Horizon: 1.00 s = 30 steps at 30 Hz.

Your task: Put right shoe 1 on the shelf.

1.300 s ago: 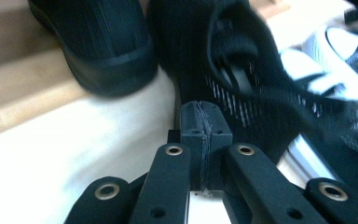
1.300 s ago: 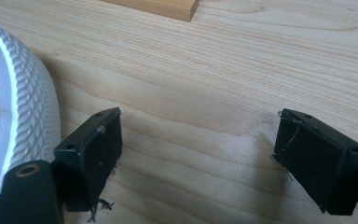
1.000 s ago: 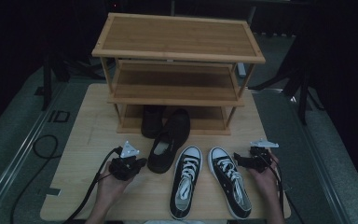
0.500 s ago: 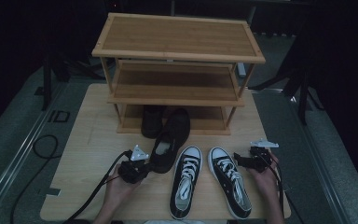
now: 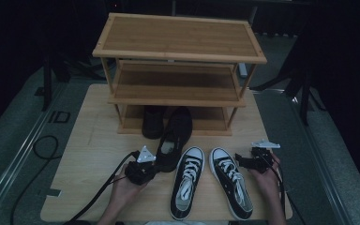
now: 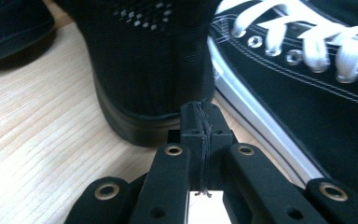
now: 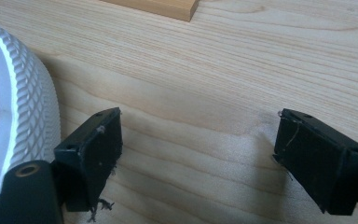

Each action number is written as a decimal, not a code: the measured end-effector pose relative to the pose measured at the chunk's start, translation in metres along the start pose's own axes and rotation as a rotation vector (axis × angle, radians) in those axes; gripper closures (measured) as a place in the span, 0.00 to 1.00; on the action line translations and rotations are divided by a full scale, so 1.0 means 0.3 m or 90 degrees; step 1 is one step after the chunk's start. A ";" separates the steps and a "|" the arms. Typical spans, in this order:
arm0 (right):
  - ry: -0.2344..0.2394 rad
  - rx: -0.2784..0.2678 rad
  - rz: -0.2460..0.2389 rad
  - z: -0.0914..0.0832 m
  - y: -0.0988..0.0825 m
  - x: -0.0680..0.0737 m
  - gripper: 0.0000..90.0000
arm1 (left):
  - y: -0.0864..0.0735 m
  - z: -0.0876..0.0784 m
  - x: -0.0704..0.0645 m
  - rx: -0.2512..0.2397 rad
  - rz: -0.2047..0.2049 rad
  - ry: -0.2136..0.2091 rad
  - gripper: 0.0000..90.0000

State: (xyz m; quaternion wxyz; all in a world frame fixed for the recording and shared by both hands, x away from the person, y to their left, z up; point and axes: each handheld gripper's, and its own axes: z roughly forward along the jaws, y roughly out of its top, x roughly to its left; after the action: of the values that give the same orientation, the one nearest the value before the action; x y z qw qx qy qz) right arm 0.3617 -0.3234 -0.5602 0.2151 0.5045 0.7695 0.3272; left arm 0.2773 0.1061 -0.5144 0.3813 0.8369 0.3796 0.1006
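High view: the wooden shoe rack (image 5: 178,51) serves as landmark. Just in front of its bottom shelf, at the left, the left gripper (image 5: 151,168) has its jaws pressed together on nothing, their tips at the heel of the black slip-on shoe (image 5: 173,138), whose toe points under the rack. Its mate (image 5: 153,121) already sits on the bottom shelf. Two black sneakers (image 5: 187,180) lie further out, untouched. Rightmost, the right gripper (image 5: 240,161) rests spread and empty. Most shelving looks still ahead.
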 end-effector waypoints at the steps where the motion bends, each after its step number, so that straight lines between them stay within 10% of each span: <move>1: 0.000 0.000 0.000 0.000 0.000 0.000 0.17 | 0.006 -0.001 -0.005 -0.003 0.002 -0.002 1.00; 12: 0.000 0.000 0.000 0.000 0.000 0.000 0.17 | 0.063 0.062 -0.031 -0.013 0.018 -0.010 1.00; 21: 0.000 0.000 -0.001 0.001 0.001 0.000 0.17 | 0.105 0.090 0.038 -0.040 -0.016 0.019 1.00; 30: 0.000 0.000 -0.001 0.001 0.001 0.000 0.17 | 0.120 0.092 0.046 -0.026 0.012 0.021 1.00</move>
State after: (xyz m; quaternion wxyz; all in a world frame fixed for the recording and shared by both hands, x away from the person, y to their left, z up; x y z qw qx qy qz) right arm 0.3621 -0.3233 -0.5602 0.2151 0.5039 0.7698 0.3273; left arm 0.3195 0.0852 -0.5093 0.3911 0.8309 0.3755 0.1255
